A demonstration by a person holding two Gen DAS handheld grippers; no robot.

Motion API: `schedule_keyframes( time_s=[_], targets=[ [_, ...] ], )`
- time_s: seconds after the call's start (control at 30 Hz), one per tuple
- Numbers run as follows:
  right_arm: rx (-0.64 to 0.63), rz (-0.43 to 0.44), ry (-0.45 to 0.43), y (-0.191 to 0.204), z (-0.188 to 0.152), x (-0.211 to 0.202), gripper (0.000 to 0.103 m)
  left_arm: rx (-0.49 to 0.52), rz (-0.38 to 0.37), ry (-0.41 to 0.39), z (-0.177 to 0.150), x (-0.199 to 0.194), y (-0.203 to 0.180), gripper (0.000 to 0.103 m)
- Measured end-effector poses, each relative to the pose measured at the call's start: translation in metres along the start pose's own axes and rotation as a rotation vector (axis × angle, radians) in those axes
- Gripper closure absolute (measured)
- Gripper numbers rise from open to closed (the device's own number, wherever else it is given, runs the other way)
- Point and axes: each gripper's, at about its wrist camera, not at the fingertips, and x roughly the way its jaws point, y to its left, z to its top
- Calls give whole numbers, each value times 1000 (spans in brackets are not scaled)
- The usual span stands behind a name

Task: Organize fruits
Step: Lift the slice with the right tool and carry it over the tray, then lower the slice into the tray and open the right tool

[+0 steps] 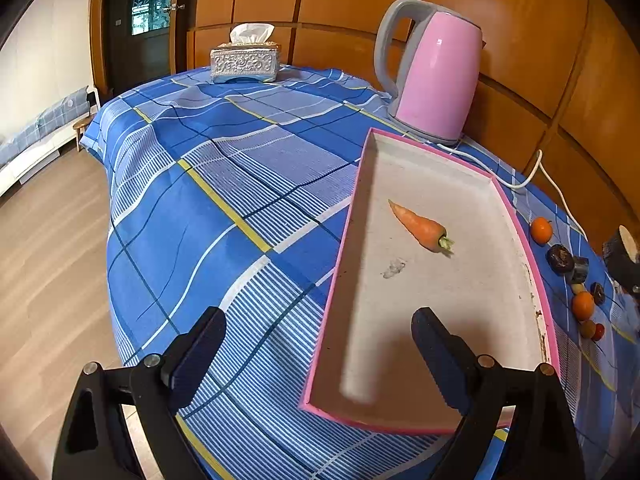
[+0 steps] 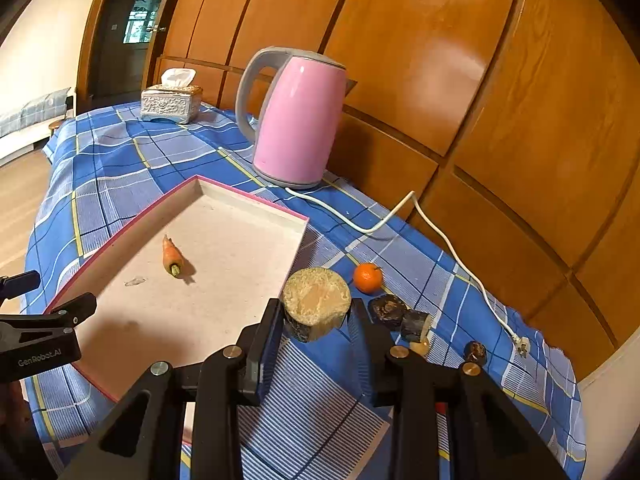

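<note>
A pink-rimmed tray [image 1: 352, 216] [image 2: 256, 200] lies on the blue checked cloth and holds one carrot [image 1: 420, 226] [image 2: 171, 256]. My left gripper [image 1: 320, 316] [image 2: 52, 292] hangs open over the tray's near corner with nothing between its fingers. My right gripper [image 2: 318, 312] is shut on a round cut chunk [image 2: 316, 300] [image 1: 626, 246] with dark skin and a pale face, held just right of the tray. Along the tray's right side lie an orange [image 2: 367, 277] [image 1: 541, 230], dark fruits [image 2: 387, 310] [image 1: 560, 258], a second orange [image 1: 583, 305] and small red and tan fruits [image 1: 598, 332].
A pink kettle [image 1: 436, 76] [image 2: 300, 120] stands behind the tray, and its white cord [image 2: 440, 236] trails over the cloth to the right. At the far end of the table sits a silver tissue box [image 1: 244, 62] [image 2: 171, 103]. Wooden wall panels run close behind.
</note>
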Motion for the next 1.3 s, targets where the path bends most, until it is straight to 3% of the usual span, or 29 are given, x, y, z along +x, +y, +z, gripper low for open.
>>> schedule_keyframes(
  time_s=[0.7,1.17,1.3],
  targets=[
    [-24,52,20,16,5,20,69,-9,11,4,1,3,4,9],
    [9,197,93,37,0,63,69,-5,31,-22,6,-5,7,9],
    [41,205,94,30,-4,64,62,2,27,-28,7,-8,5,9]
  ],
)
